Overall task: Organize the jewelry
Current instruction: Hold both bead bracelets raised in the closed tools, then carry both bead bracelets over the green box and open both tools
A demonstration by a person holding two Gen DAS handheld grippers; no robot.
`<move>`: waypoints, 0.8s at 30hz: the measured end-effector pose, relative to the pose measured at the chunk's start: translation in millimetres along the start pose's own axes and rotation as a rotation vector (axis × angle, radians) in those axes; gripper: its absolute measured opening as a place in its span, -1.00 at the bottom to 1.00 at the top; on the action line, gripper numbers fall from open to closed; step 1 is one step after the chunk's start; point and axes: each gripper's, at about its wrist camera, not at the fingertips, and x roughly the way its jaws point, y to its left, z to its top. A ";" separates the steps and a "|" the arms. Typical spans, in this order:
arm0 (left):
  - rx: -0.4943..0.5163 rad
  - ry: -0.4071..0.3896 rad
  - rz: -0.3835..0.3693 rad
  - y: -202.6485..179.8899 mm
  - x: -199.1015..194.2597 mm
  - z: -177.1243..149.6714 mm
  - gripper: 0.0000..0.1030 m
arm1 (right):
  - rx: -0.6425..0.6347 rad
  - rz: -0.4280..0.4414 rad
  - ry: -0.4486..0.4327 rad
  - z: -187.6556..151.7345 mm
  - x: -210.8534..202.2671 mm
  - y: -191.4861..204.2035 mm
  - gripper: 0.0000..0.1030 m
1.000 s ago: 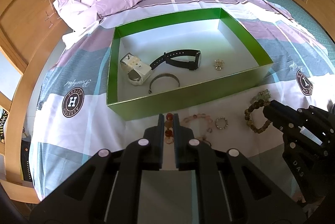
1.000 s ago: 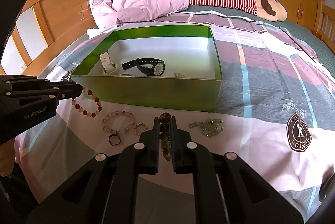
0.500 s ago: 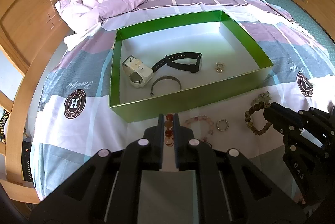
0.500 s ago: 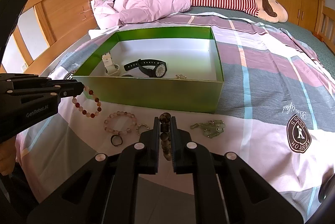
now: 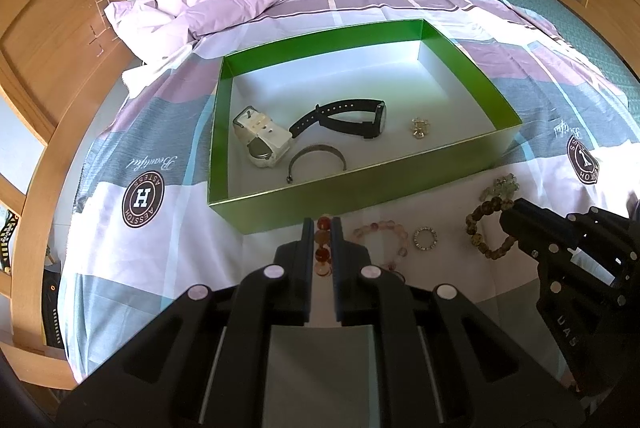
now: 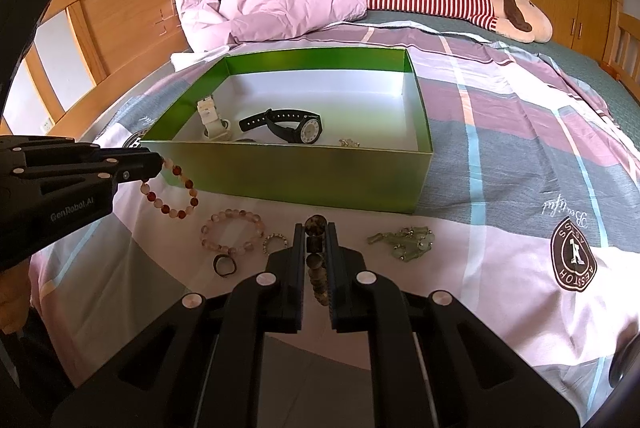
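Wooden bed frame and wardrobe doors ring a bed spread with a pink, grey and white checked sheet [image 5: 132, 252], and both tools hang over its near edge. Ahead of both stands a green box [image 5: 360, 188] holding a white watch [image 5: 262, 144], a black watch [image 5: 348, 118], a thin open bangle [image 5: 316, 158] and a small gold trinket [image 5: 419, 128].

Left gripper [image 5: 321, 228]: fingers pressed together on a red and orange bead bracelet [image 6: 172, 194], whose loop hangs off the tips above the sheet. To its right lie a pink bead bracelet [image 5: 384, 234] and a small sparkly ring [image 5: 425, 238].

Right gripper [image 6: 315, 232]: fingers pinching a brown bead bracelet [image 5: 486, 228], its loop lifted off the sheet. Just to its right lies a pale green bead strand [image 6: 404, 240]; to its left, a dark ring [image 6: 224, 265].
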 end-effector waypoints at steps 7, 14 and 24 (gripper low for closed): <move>-0.017 -0.005 0.013 2.9 -0.2 0.8 -0.84 | 0.001 0.001 -0.001 -0.6 0.6 -0.1 -0.81; -0.041 -0.040 0.004 13.2 -9.4 8.7 -0.83 | -0.011 0.012 -0.043 9.9 -13.0 4.9 -0.81; -0.147 -0.142 0.004 56.5 -24.3 54.8 -0.84 | 0.022 0.073 -0.170 75.4 -32.8 -1.5 -0.81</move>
